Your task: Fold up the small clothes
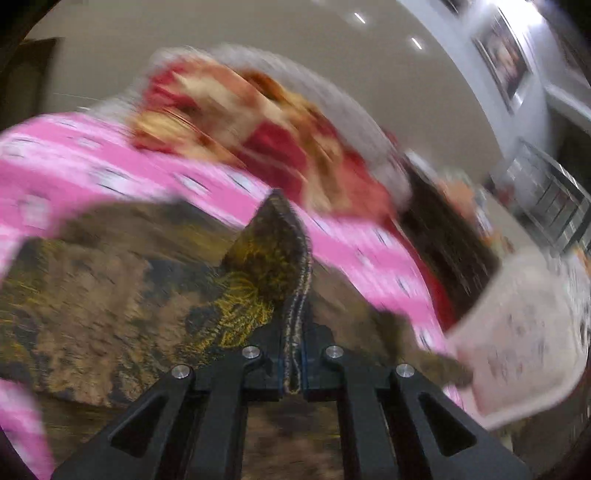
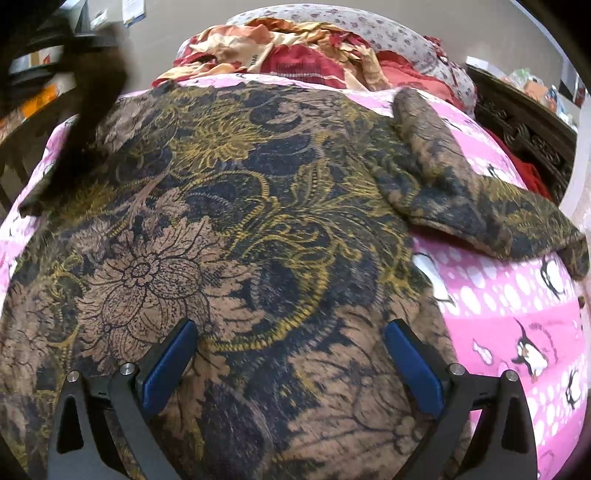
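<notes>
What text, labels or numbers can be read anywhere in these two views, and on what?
None can be read.
Red and cream cloth: a small dark mark that may be print, too small to read.
Papers on the wall: too small and blurred.
Framed picture: blurred.

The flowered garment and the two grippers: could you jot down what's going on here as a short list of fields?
garment: brown, black and yellow flowered top, spread on a pink penguin sheet
sleeve: one sleeve lies out to the side on the sheet
left gripper: shut on a stitched edge of the top, fabric lifted into a peak
right gripper: open, over the top, nothing between its fingers
behind: red and cream cloth pile
picture quality: left view blurred
</notes>
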The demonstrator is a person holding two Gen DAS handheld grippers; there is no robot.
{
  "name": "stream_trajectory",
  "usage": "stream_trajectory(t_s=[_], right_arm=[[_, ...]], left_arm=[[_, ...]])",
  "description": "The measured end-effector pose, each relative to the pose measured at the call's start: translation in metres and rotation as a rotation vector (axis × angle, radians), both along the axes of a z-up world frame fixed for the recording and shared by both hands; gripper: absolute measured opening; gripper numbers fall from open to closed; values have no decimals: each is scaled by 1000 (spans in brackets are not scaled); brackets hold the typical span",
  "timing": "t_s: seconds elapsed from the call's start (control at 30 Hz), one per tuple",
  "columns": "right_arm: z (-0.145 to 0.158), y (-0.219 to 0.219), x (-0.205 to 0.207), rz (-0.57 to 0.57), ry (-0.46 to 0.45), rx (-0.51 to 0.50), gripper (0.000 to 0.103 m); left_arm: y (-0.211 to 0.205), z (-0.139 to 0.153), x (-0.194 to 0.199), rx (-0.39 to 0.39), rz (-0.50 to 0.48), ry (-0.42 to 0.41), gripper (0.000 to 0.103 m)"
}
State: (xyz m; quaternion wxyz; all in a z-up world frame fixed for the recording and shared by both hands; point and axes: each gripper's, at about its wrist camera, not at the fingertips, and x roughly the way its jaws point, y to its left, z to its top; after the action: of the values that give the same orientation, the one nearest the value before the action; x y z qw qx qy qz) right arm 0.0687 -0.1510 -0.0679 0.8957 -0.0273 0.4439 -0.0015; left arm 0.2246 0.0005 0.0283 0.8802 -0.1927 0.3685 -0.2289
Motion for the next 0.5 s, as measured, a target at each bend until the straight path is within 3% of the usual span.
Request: stream_trajectory(t_s=[0.1,0.2,0.3,0.33,0.37,0.43,0.5], right_arm=[[-2,-4,-6,-2,-10,16,103],[-3,-3,-7,-3,-14,11,103],[-4,-3,-5,-4,-13,7,103],[-5,-2,-5,-3,-13,2,103],[-5,-2,-4,-3,-14,1,103],[-5,-1,-3,-1,-12,-3,103],[-6,1,-2,-1,-11,-9,103]], left_arm=[[-69,-26,8,-15,-190,45,5],[-130,-52,11,25,-358,103,5],[-152,-70,14,96,-400,130,10],[-151,-74,14,105,-400,145,24],[-150,-76,12,105,-398,158,50],[-142,-73,5,91,-385,149,63],[-122,-62,-4,86,-375,121,64]])
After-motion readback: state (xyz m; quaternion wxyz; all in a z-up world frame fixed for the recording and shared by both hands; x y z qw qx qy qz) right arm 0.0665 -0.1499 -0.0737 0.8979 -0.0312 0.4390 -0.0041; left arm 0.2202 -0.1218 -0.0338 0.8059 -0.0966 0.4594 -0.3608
